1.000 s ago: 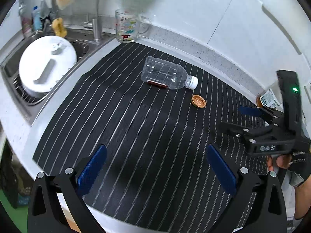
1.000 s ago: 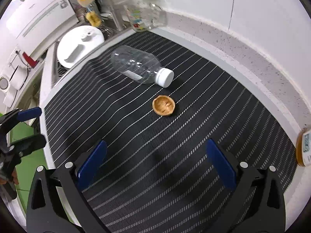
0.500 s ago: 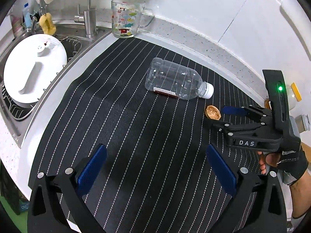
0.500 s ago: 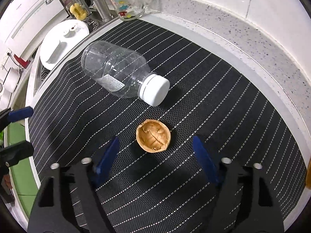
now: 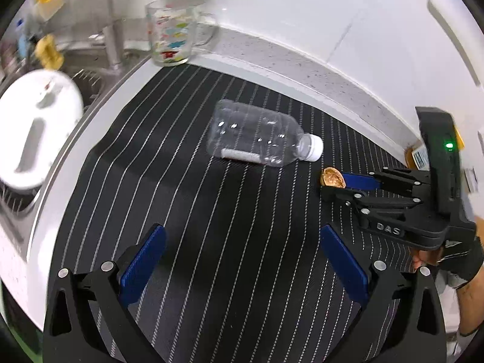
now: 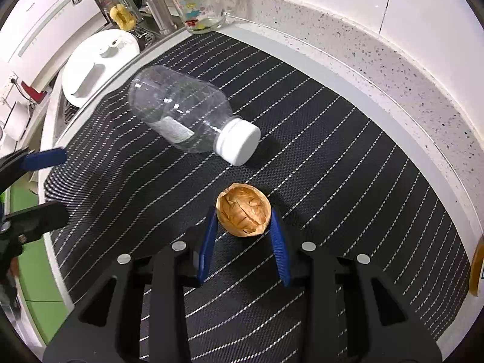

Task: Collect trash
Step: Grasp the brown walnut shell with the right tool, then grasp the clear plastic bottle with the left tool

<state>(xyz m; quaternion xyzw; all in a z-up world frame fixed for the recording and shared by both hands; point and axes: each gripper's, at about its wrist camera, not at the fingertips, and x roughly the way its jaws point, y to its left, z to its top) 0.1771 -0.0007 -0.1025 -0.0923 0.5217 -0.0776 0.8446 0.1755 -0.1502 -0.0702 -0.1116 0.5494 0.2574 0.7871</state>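
A brown walnut shell half point(image 6: 243, 210) lies on the black striped mat point(image 6: 348, 151). My right gripper point(image 6: 243, 225) has closed its blue pads on both sides of the shell, which still rests on the mat. In the left wrist view the shell point(image 5: 332, 177) sits at the tip of the right gripper point(image 5: 340, 183). An empty clear plastic bottle point(image 6: 184, 112) with a white cap lies on its side just beyond the shell; it also shows in the left wrist view point(image 5: 260, 134). My left gripper point(image 5: 242, 260) is open and empty above the mat's near part.
A glass mug with coloured prints point(image 5: 172, 33) stands at the mat's far edge by the wall. A sink with a white lid point(image 5: 33, 127) and a tap lies to the left. A small orange-capped item point(image 6: 477, 269) stands at the right edge.
My right gripper moved forward and down to the walnut shell and closed its jaws around it. My left gripper moved forward, nearer the bottle, and stayed open.
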